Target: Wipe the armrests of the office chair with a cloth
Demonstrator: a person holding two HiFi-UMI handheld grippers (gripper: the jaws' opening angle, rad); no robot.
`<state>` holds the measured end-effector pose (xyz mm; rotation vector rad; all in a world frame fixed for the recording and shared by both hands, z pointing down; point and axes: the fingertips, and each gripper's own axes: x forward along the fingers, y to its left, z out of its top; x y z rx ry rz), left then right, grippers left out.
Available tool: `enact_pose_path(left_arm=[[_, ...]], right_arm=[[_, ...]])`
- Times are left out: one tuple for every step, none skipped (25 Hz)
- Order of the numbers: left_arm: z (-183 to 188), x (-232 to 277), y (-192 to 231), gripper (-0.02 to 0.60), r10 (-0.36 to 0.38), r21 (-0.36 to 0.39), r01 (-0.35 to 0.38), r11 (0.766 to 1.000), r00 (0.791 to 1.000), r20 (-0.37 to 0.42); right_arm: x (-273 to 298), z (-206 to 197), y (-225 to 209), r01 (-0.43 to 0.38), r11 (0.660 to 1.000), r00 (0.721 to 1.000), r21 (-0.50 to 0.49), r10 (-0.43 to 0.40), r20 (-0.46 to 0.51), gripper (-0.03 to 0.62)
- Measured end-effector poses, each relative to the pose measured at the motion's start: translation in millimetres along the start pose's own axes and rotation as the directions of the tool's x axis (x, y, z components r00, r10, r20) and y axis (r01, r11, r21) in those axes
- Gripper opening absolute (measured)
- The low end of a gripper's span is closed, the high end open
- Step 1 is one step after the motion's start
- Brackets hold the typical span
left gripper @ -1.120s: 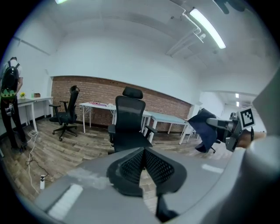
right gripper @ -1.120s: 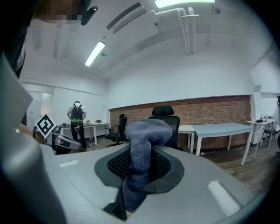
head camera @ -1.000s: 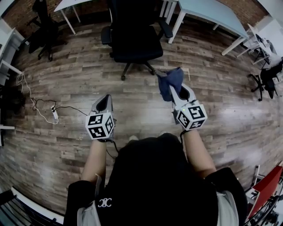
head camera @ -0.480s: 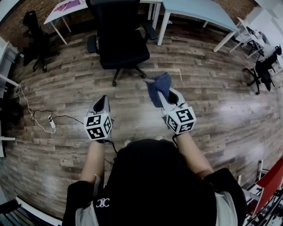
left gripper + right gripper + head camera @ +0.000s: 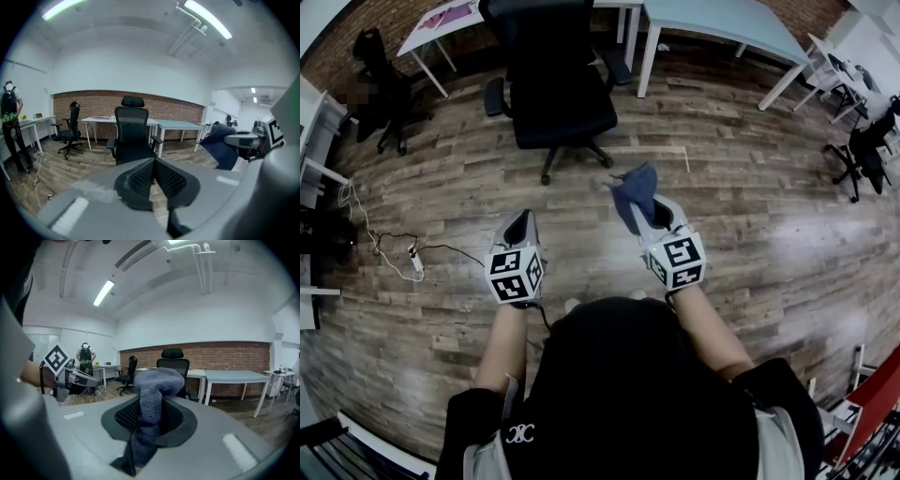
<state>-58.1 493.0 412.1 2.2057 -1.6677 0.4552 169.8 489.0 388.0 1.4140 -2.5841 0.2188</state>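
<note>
A black office chair (image 5: 558,89) with two armrests stands on the wood floor ahead of me, also seen in the left gripper view as the chair (image 5: 132,136) and partly hidden behind the cloth in the right gripper view. Its left armrest (image 5: 494,96) and right armrest (image 5: 617,67) are well beyond both grippers. My right gripper (image 5: 649,211) is shut on a blue cloth (image 5: 635,194), which bulges up between the jaws as the cloth (image 5: 153,404). My left gripper (image 5: 521,228) is shut with nothing in it, pads touching, and sits level with the right one.
White desks (image 5: 731,23) stand behind the chair. Another black chair (image 5: 380,80) is at far left, with a person (image 5: 8,122) standing near a desk. A cable and power strip (image 5: 414,255) lie on the floor at left. More chairs (image 5: 867,155) sit at right.
The view has shifted so the chair sits further left and slightly closer. Both grippers have drawn a little nearer to each other, the right one still holding the cloth.
</note>
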Motion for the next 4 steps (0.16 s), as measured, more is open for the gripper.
enact_pose_path(left_arm=[[-1.7, -0.1, -3.0, 0.006, 0.001, -0.002, -0.001, 1.0, 1.0, -0.003], [-3.0, -0.4, -5.7, 0.006, 0.002, -0.004, -0.002, 1.0, 1.0, -0.005], [-4.2, -0.7, -8.1, 0.006, 0.003, -0.004, -0.003, 1.0, 1.0, -0.005], [-5.2, -1.1, -10.4, 0.006, 0.003, -0.005, -0.003, 1.0, 1.0, -0.006]], right_arm=[[-1.8, -0.8, -1.8, -0.005, 1.0, 1.0, 0.008, 0.005, 0.004, 0.078], [-3.3, -1.7, -3.3, -0.009, 1.0, 1.0, 0.016, 0.009, 0.009, 0.078], [-4.6, -2.6, -4.5, -0.014, 1.0, 1.0, 0.024, 0.013, 0.013, 0.078], [-5.8, -3.4, -5.6, -0.018, 0.999, 1.0, 0.032, 0.017, 0.018, 0.078]])
